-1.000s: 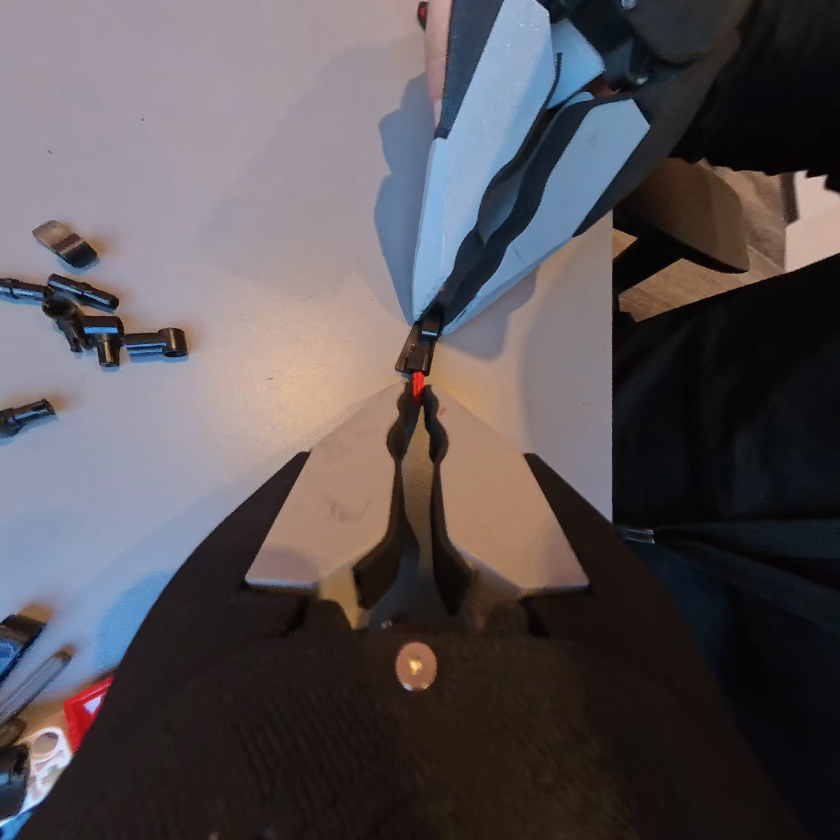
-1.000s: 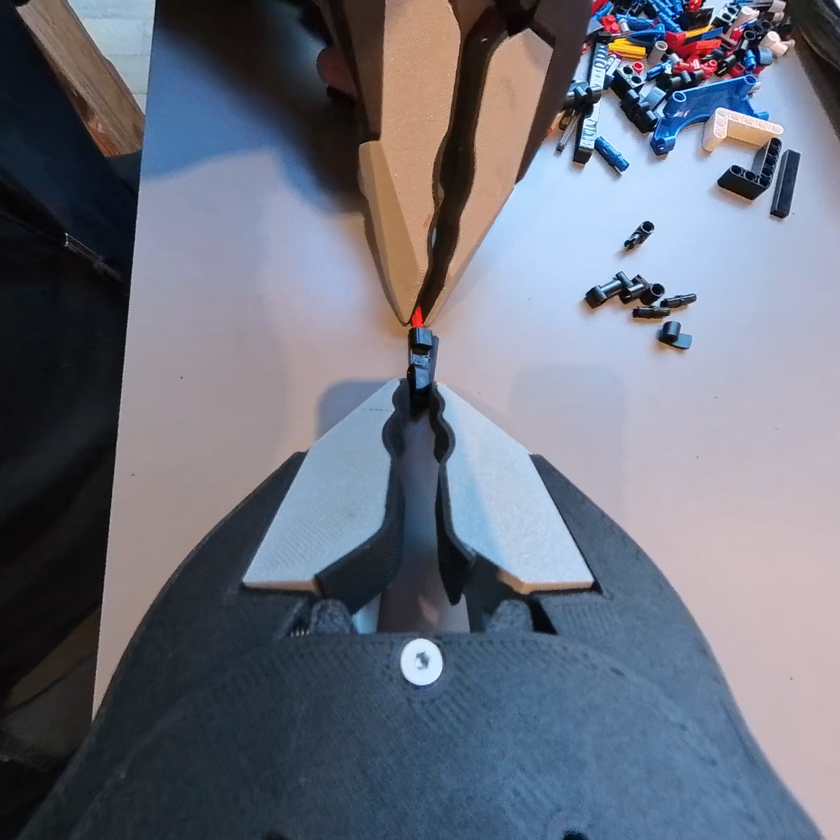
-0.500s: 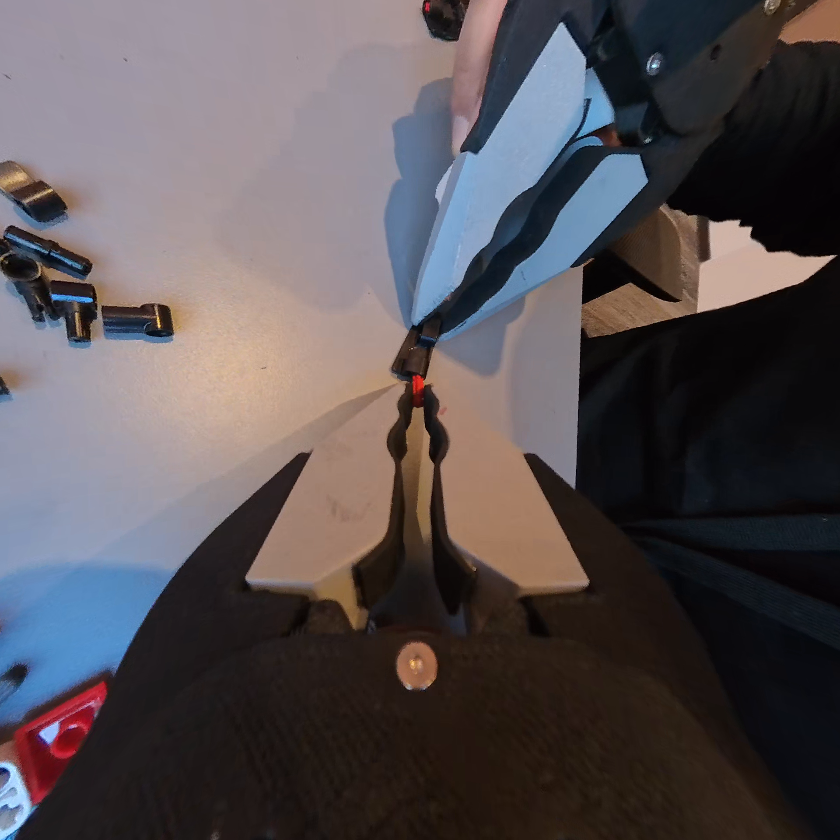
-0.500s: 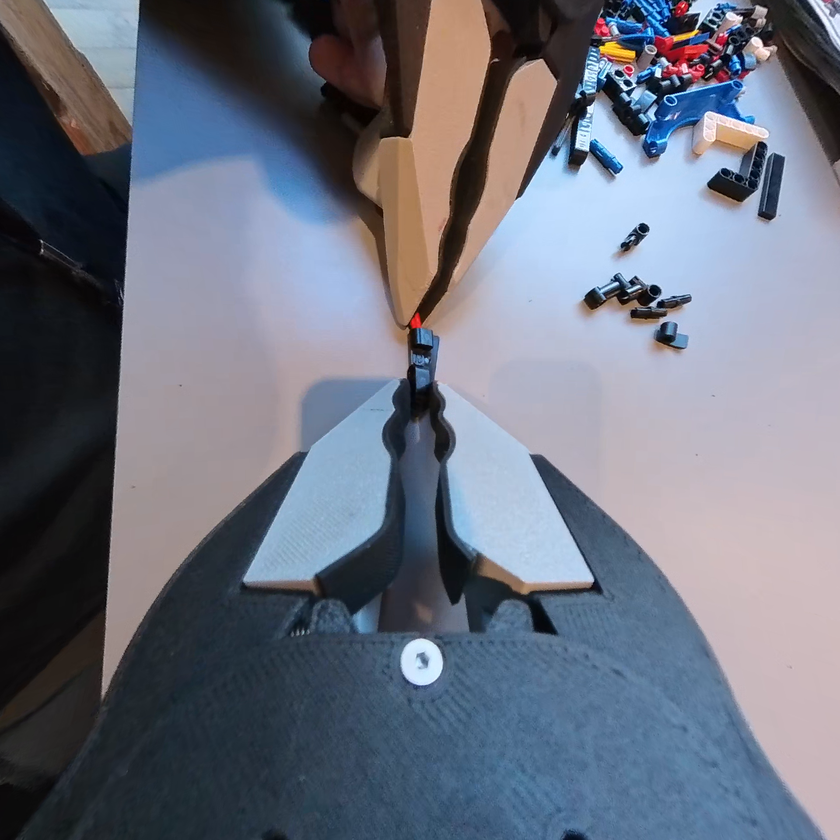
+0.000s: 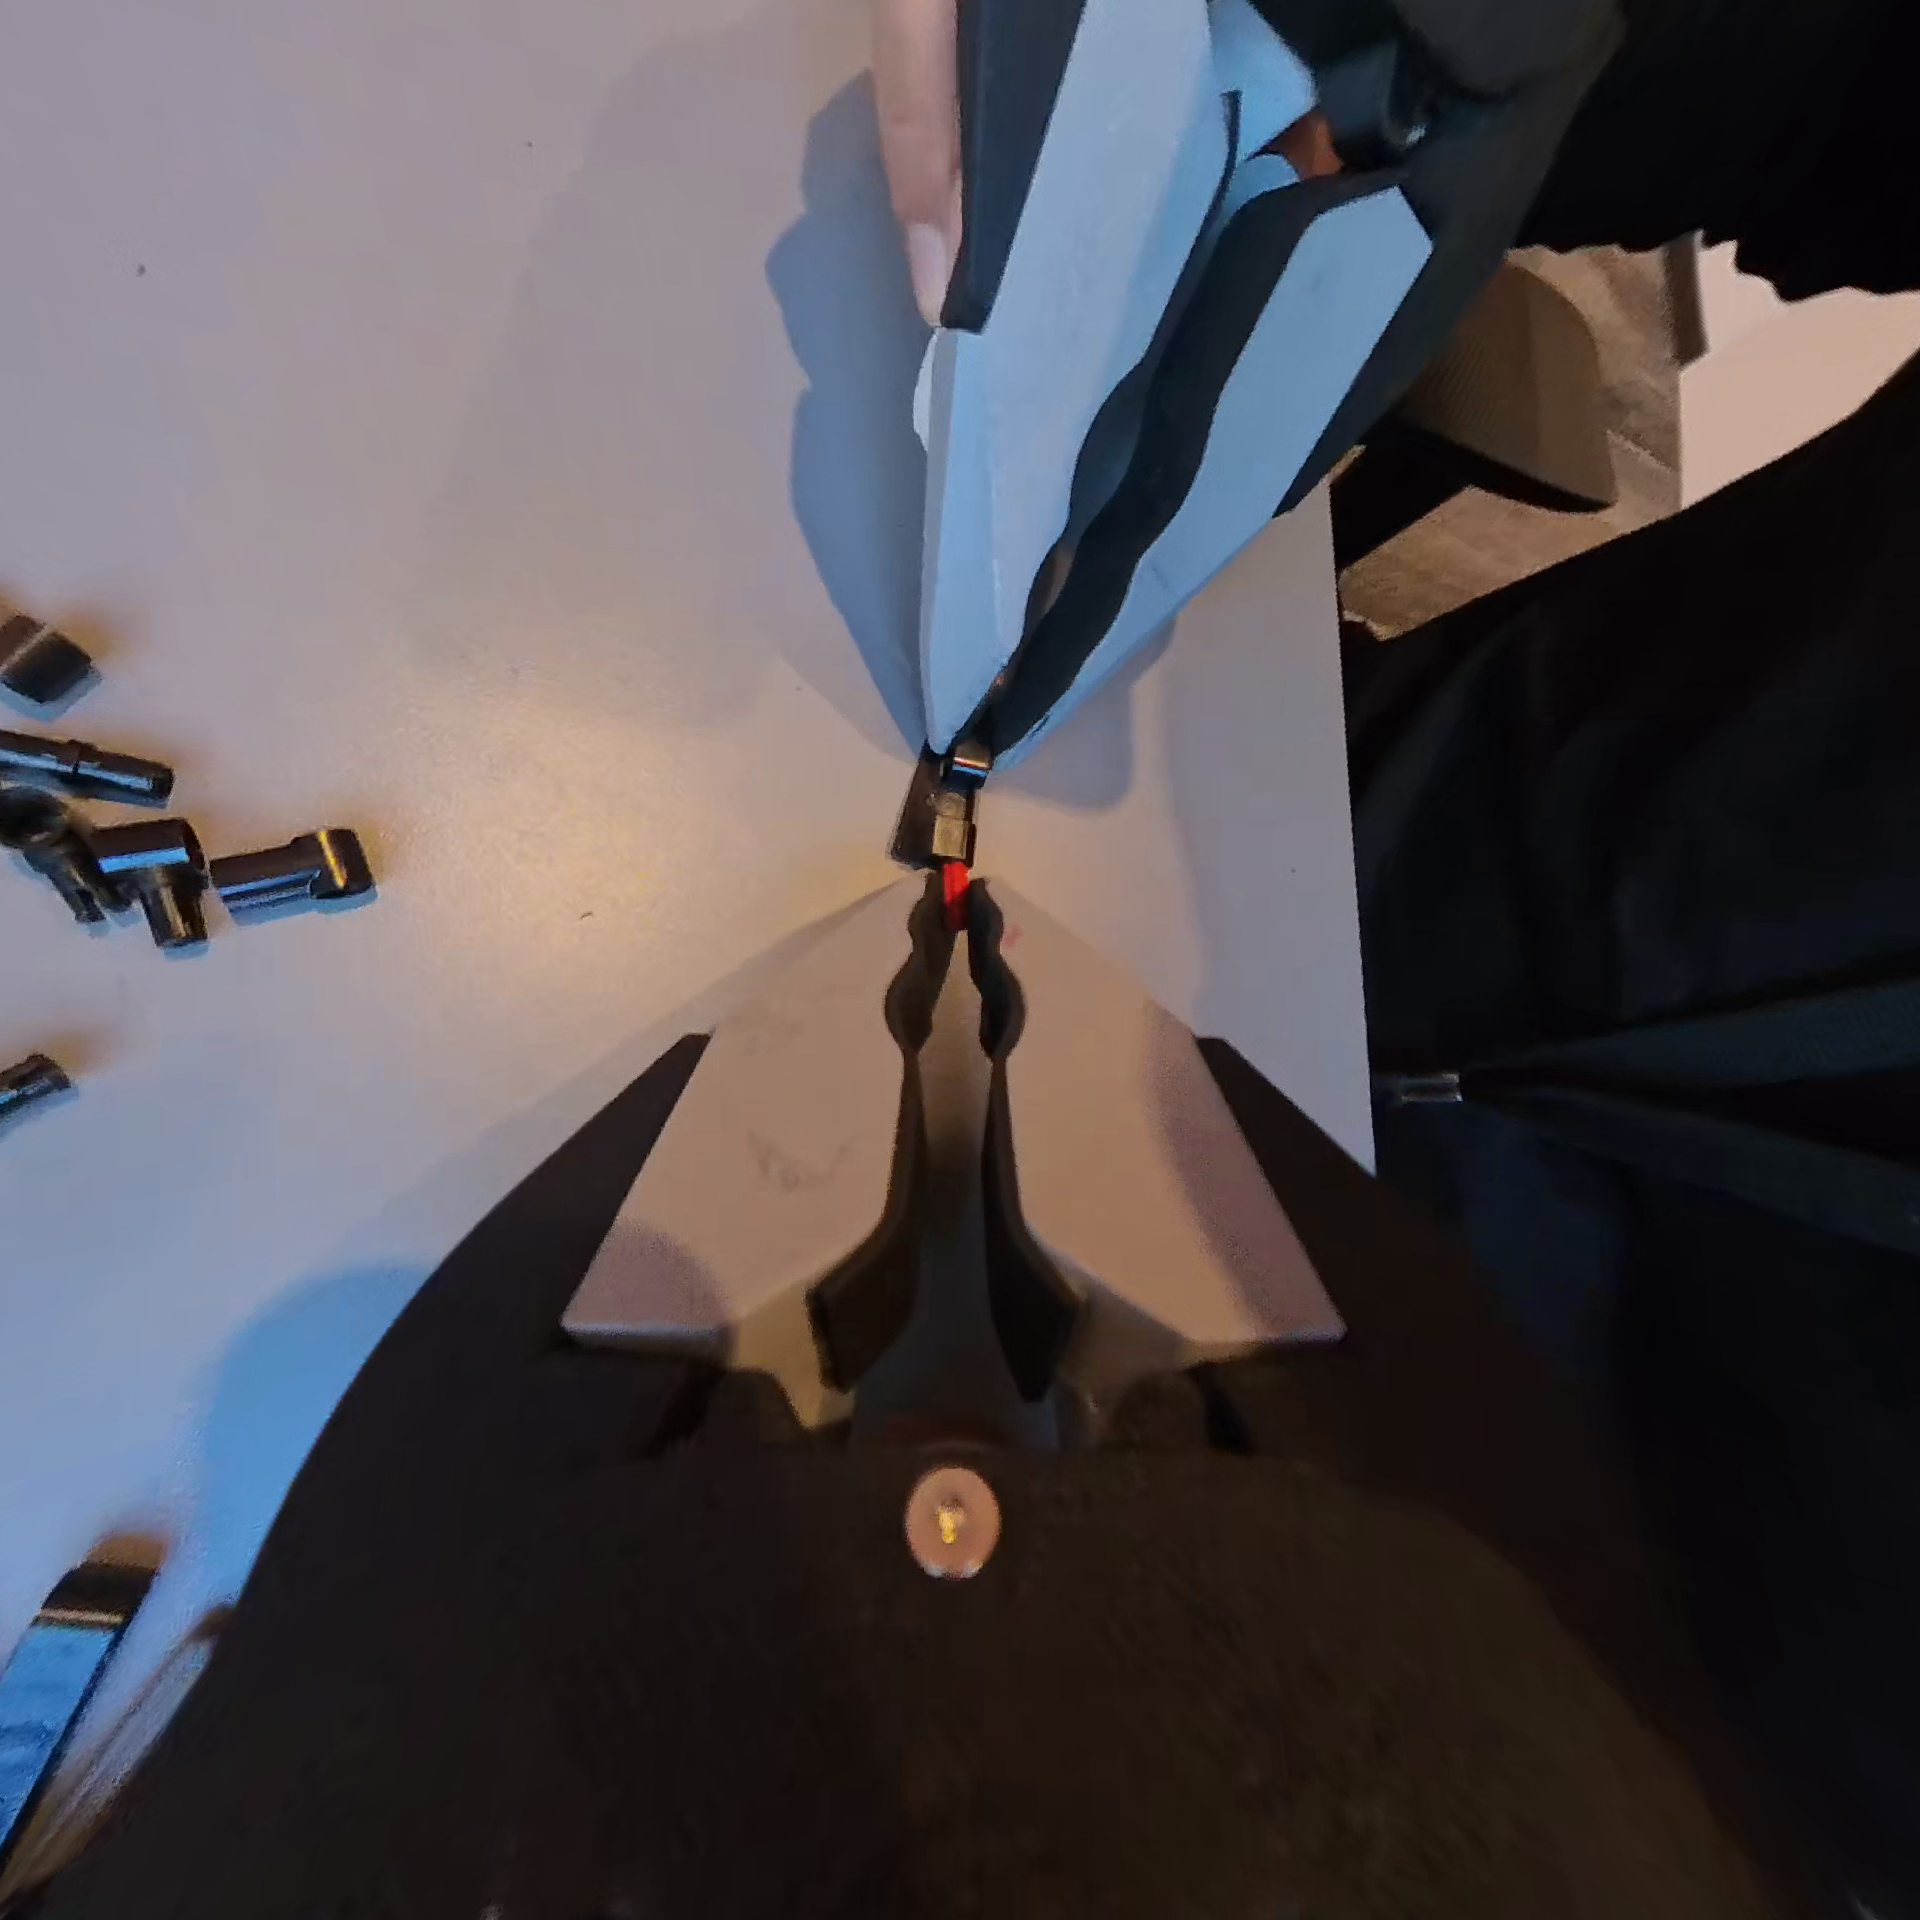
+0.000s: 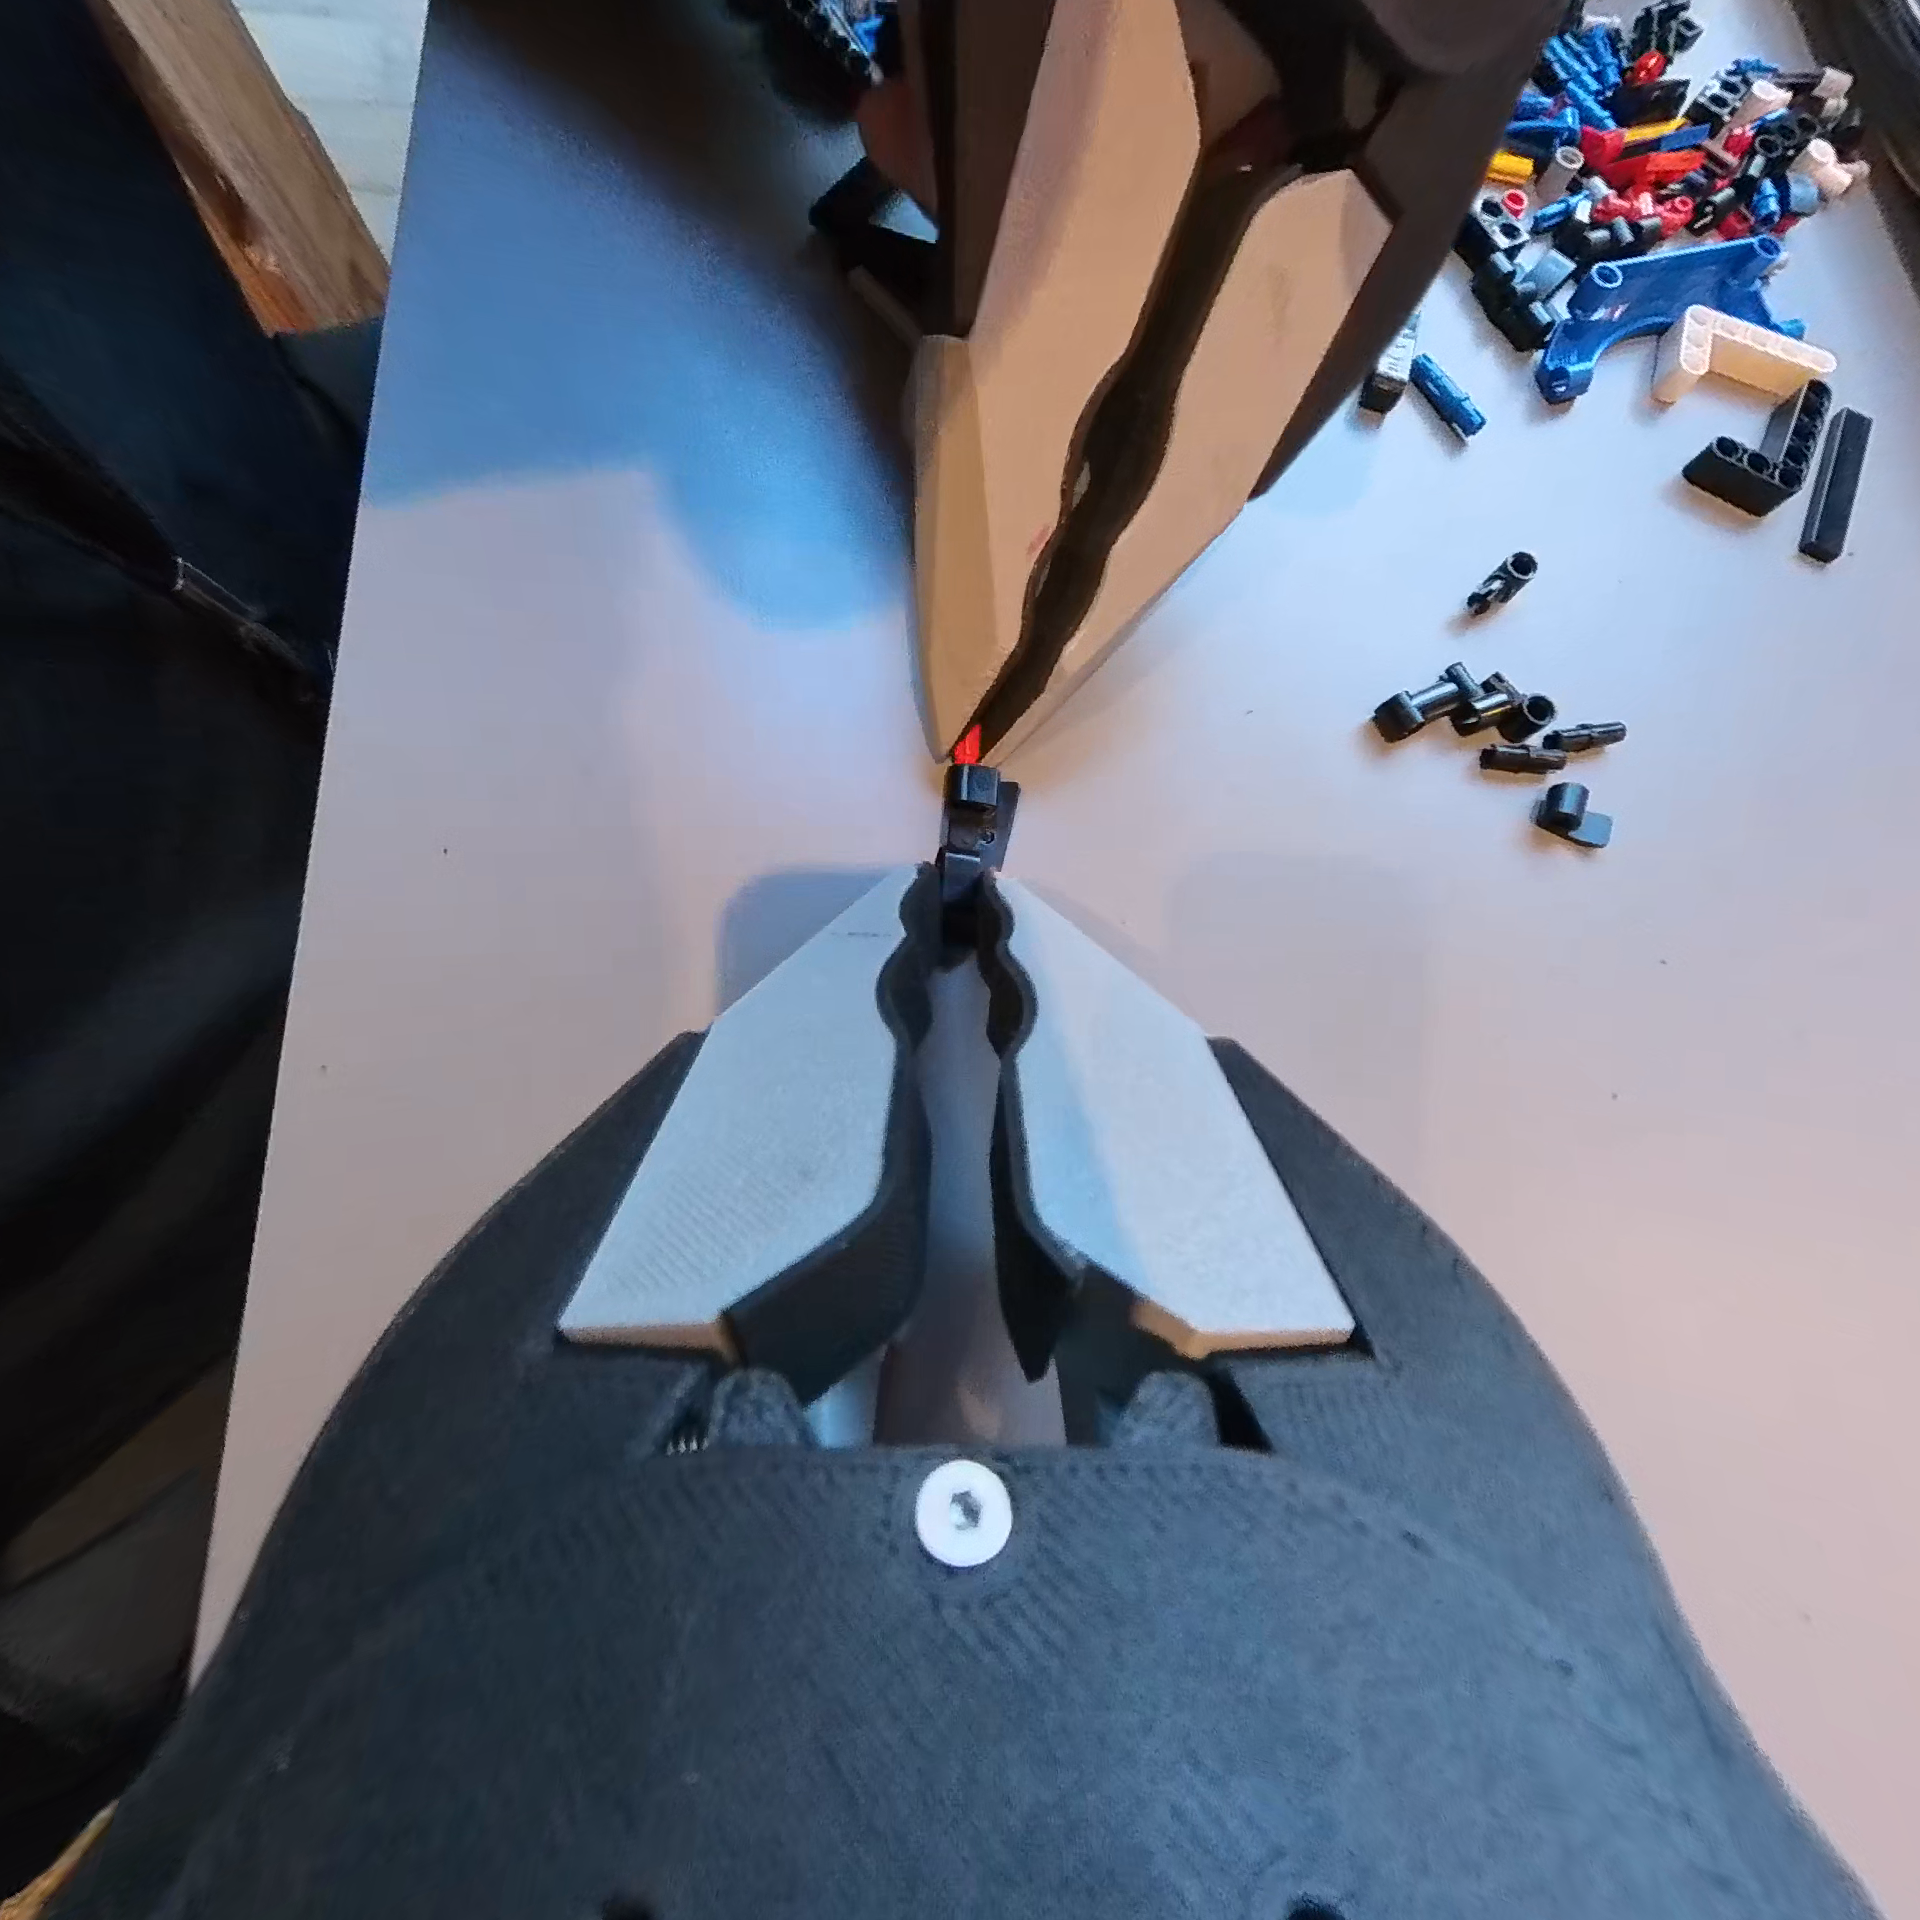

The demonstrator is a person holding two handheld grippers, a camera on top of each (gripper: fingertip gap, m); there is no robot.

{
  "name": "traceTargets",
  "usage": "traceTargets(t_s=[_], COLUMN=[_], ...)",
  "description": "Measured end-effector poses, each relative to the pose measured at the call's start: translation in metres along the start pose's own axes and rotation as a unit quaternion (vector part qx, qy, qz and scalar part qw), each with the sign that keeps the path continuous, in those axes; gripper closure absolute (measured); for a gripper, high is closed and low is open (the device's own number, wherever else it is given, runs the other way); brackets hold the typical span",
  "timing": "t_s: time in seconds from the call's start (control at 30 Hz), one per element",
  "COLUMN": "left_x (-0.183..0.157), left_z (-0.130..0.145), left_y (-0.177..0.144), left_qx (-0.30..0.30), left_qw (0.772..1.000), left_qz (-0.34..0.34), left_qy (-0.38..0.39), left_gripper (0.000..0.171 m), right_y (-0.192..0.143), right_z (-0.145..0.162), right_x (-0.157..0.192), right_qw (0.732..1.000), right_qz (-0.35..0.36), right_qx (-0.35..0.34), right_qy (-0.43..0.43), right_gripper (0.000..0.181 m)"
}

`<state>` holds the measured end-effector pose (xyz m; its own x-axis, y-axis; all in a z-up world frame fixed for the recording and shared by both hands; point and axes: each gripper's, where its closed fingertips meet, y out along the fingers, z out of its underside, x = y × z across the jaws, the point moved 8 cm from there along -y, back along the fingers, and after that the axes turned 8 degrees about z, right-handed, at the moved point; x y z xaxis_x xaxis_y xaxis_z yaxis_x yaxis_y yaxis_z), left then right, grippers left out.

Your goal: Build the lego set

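Observation:
My left gripper [image 5: 954, 902] is shut on a small red pin [image 5: 954, 891], whose tip pokes out of the fingertips. My right gripper [image 6: 961, 881] is shut on a small black connector piece [image 6: 977, 821]. The two grippers meet tip to tip above the pale table. The red pin's tip [image 6: 968, 744] touches the end of the black connector [image 5: 943, 821]. In the left wrist view the right gripper [image 5: 961, 750] comes in from the top; in the right wrist view the left gripper [image 6: 971, 750] comes in from the top.
A small group of black connectors [image 6: 1496, 717] lies to the right, also in the left wrist view [image 5: 156, 852]. A big pile of mixed bricks [image 6: 1662, 187] lies at the far right. The table edge [image 5: 1351, 831] and dark clothing are close by. My two grippers' fingertips are within a few centimetres of each other.
Both grippers stay tip to tip with their pieces. The views have shifted slightly, and the opposite gripper has changed its tilt a little. The grips are unchanged.

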<state>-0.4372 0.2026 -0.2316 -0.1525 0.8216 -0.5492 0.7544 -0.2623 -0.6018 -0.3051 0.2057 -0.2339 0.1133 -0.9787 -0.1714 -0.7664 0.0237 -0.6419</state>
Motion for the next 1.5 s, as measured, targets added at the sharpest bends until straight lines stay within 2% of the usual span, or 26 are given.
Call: traceTargets(t_s=[0.23, 0.43, 0.53, 0.7, 0.87, 1.0, 1.17, 1.5], left_x=[0.001, -0.001, 0.000, -0.004, -0.003, 0.000, -0.011, -0.015], left_z=[0.000, -0.002, -0.001, -0.001, 0.000, 0.002, 0.005, 0.007], left_y=[0.001, 0.002, 0.001, 0.002, 0.003, 0.001, 0.003, -0.003], left_qx=[-0.007, 0.010, 0.001, 0.016, 0.005, -0.016, 0.000, -0.008], left_qw=[1.000, 1.000, 1.000, 0.996, 0.997, 1.000, 0.991, 0.990], left_qz=[0.007, -0.010, 0.002, -0.023, -0.024, 0.003, -0.081, -0.089], left_qy=[-0.008, 0.024, 0.024, 0.084, 0.068, 0.017, 0.105, 0.113], left_gripper=[0.171, 0.171, 0.171, 0.171, 0.171, 0.171, 0.170, 0.159], right_y=[0.000, 0.000, 0.001, 0.001, 0.000, 0.001, 0.002, 0.002], right_z=[0.000, 0.000, 0.000, 0.001, 0.001, 0.001, 0.000, 0.000], right_x=[-0.002, -0.003, -0.004, -0.004, -0.004, -0.005, -0.002, -0.002], right_qw=[1.000, 1.000, 1.000, 0.999, 0.999, 0.999, 0.999, 0.999], right_qz=[-0.015, -0.024, -0.029, -0.032, -0.031, -0.037, -0.025, -0.022], right_qx=[-0.001, -0.002, -0.003, -0.006, -0.006, -0.009, -0.013, -0.014], right_qy=[-0.001, -0.007, -0.012, -0.023, -0.026, -0.023, -0.034, -0.033], right_gripper=[0.178, 0.178, 0.178, 0.178, 0.178, 0.178, 0.178, 0.178])
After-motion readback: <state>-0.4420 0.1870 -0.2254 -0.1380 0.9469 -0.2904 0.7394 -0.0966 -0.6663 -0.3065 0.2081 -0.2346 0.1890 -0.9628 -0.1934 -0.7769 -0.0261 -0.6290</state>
